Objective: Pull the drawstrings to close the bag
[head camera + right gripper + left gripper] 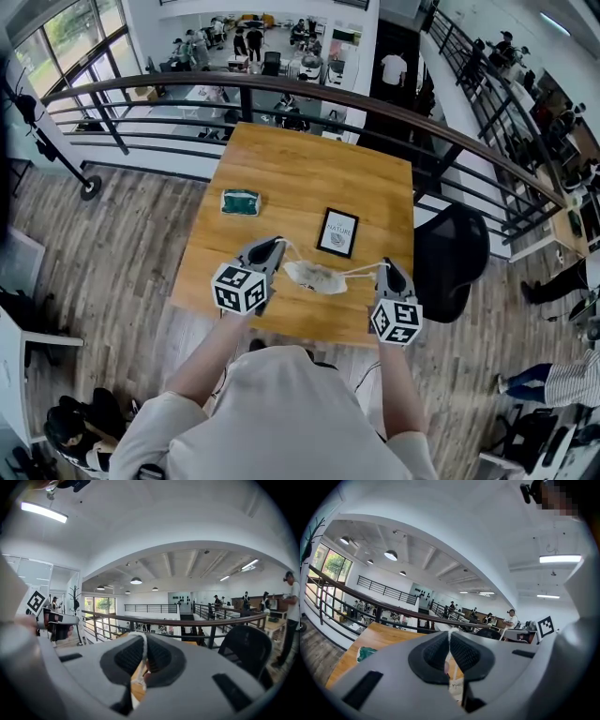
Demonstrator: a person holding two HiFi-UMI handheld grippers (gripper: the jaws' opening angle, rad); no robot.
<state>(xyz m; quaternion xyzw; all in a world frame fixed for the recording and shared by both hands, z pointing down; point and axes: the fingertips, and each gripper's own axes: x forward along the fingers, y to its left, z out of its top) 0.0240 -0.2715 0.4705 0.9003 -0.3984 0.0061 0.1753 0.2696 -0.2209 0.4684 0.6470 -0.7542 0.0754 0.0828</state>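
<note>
Pinching one drawstring (361, 272) in my left gripper (278, 245) and the other in my right gripper (384, 266), I have the small pale bag (314, 277) midway between them near the table's (281, 169) front edge, cords running sideways.

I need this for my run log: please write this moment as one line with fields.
left tongs: shut on left drawstring | right tongs: shut on right drawstring | bag: between both tongs, over table

Grey left tongs (278, 245) and right tongs (384, 266) bear black-and-white marker cubes (240, 289); the person wears a pale short-sleeved shirt (272, 412).
</note>
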